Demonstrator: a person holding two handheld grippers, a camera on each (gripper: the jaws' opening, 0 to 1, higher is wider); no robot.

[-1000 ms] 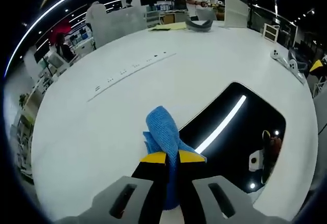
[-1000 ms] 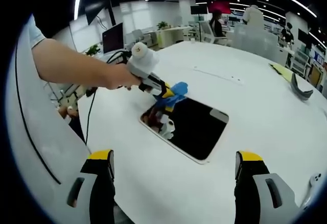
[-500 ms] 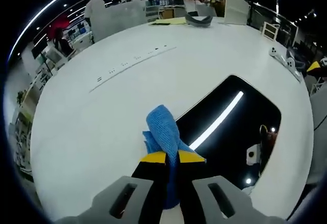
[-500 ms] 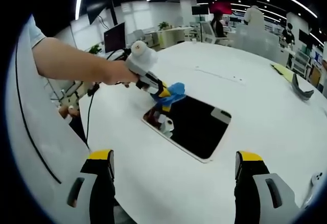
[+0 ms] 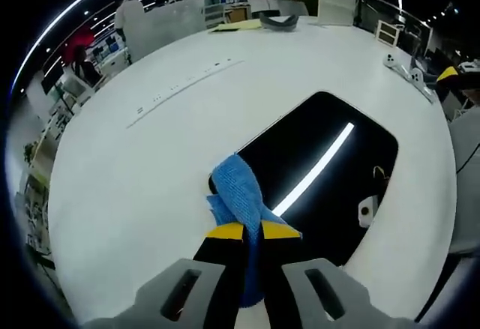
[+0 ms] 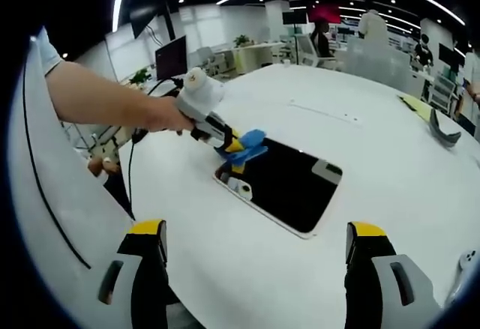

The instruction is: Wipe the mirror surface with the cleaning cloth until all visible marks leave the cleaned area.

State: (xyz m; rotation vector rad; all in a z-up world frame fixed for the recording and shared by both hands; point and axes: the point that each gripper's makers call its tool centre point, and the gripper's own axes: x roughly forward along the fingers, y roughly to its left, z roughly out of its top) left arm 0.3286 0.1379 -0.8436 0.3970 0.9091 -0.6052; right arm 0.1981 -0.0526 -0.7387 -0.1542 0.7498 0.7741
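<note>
One table (image 5: pixel 135 194), white, is laid under everything. One mirror (image 5: pixel 330 194), dark, is set flat just ahead of the left gripper (image 5: pixel 251 231), long axis running away. One cloth (image 5: pixel 238 198), blue, is pinched there, at the mirror's near edge. Right gripper (image 6: pixel 255 258) is held spread, well apart.

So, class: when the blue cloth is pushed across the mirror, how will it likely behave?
The blue cloth looks soft and floppy: it bunches in folds beyond the left gripper, so it will probably crumple rather than slide flat. It seems light. On the glossy mirror it should glide easily, with only the bunched tip wiping.
</note>
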